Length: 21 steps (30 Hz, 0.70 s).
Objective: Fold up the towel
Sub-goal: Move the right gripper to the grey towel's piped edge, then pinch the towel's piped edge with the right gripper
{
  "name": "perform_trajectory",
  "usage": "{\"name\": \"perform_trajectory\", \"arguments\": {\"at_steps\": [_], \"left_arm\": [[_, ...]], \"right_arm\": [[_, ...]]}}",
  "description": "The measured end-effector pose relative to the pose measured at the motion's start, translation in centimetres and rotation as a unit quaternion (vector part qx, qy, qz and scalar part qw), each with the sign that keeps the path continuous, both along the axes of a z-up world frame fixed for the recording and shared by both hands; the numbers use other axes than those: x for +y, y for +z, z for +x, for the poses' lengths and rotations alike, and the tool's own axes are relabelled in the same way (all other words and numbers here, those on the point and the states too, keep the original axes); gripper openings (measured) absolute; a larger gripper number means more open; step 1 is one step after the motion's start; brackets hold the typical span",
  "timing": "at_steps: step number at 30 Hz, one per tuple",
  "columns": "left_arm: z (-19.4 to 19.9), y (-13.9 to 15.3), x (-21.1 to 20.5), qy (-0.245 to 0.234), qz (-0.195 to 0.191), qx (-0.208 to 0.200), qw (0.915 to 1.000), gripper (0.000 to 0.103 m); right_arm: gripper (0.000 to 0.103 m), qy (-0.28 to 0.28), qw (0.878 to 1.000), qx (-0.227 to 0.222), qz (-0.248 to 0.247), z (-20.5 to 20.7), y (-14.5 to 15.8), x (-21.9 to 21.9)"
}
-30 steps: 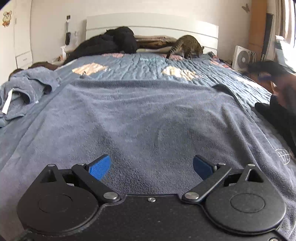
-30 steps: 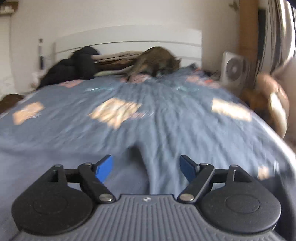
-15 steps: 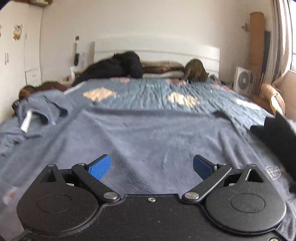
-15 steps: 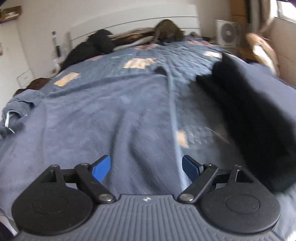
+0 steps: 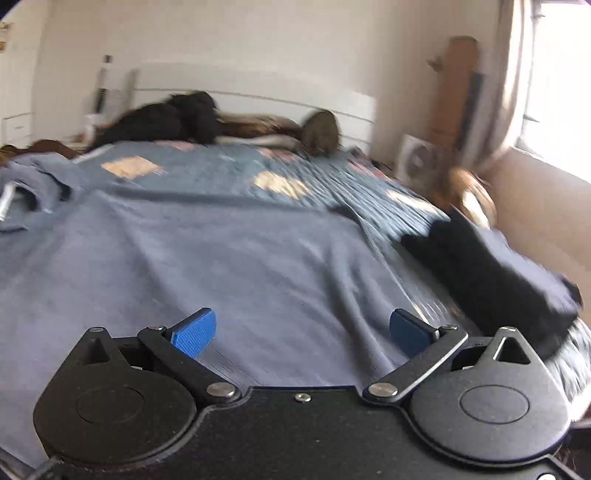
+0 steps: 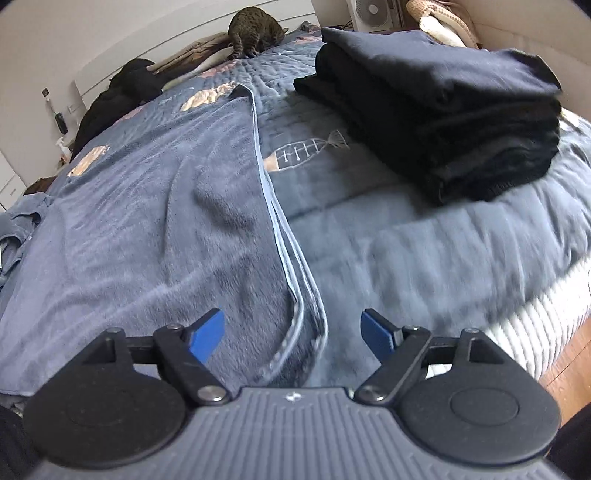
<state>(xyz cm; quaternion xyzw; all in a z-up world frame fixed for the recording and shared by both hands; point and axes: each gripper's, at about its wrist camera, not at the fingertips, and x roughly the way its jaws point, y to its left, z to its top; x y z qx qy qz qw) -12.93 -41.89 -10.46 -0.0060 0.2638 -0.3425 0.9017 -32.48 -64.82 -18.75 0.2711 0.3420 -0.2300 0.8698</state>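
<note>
A large grey-blue towel [image 5: 207, 266] lies spread flat over the bed. Its right hemmed edge [image 6: 275, 206] runs from the far corner down to the near corner. My left gripper [image 5: 301, 332] hovers open over the towel's near middle, nothing between its blue pads. Held open above the near right corner of the towel [image 6: 147, 206], my right gripper [image 6: 293, 334] has the doubled hem lying under the gap between its fingers. Neither gripper holds cloth.
A stack of folded dark clothes [image 6: 443, 99] sits on the quilt [image 6: 424, 251] to the right. A tabby cat [image 6: 255, 31] stands near the headboard beside a black heap [image 5: 170, 122]. Another crumpled grey-blue towel [image 5: 33, 184] lies far left. A fan [image 6: 371, 13] stands beyond the bed's right side.
Both grippers pulled back and the views swung right. The right gripper now looks down on the towel's right hem and the folded dark stack. Both stayed open.
</note>
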Motion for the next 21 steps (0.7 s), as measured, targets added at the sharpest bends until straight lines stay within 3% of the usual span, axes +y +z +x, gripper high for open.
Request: {"name": "perform_trajectory", "arguments": {"at_steps": [5,9,16,18,21], "left_arm": [[-1.0,-2.6,-1.7,-0.022,0.03,-0.01,0.9993,0.101],[-1.1,-2.3,-1.2,-0.014,-0.001,-0.006,0.9999,0.101],[-1.5,-2.4,-1.6,-0.02,0.005,-0.007,0.9998,0.101],[-1.6,-2.4,-1.6,-0.023,0.007,-0.006,0.9997,0.101],[-1.6,-2.5,-1.7,-0.024,0.007,-0.003,0.9997,0.101]], "right_arm": [[0.076,0.012,0.999,-0.041,0.016,-1.5,-0.3,0.3],[0.059,0.021,0.998,-0.037,0.035,-1.2,-0.6,0.2],[0.055,0.018,0.998,-0.035,0.058,-0.7,-2.2,-0.2],[0.047,0.018,0.997,-0.036,0.061,-0.5,-2.6,-0.3],[0.044,0.008,0.997,-0.038,0.069,-0.6,-2.8,-0.6]]}}
